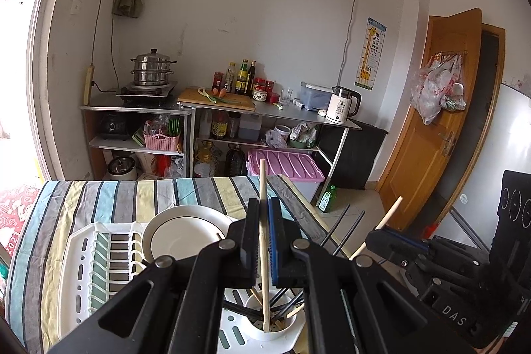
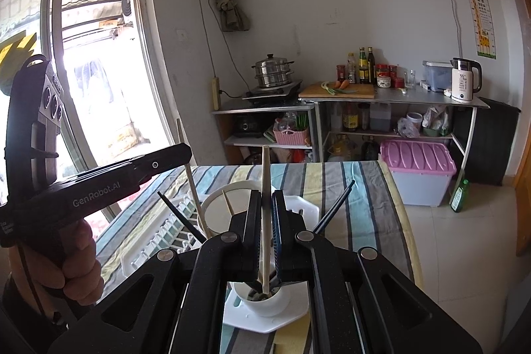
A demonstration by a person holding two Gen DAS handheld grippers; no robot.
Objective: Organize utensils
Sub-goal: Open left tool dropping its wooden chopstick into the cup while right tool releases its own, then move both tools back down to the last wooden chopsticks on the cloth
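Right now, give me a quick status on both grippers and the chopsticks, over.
Left gripper shut on a wooden chopstick, tip in the white holder cup. Right gripper shut on another wooden chopstick, over same cup. Black chopsticks already crowd it.

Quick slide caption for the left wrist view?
Left gripper lowers a wooden chopstick into the white utensil cup.

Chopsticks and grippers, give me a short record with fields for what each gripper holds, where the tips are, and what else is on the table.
left gripper: shut on a wooden chopstick
right gripper: shut on a second wooden chopstick
lower tips: both inside the white cup
also in cup: black chopsticks
table: striped cloth, white dish rack, white plate
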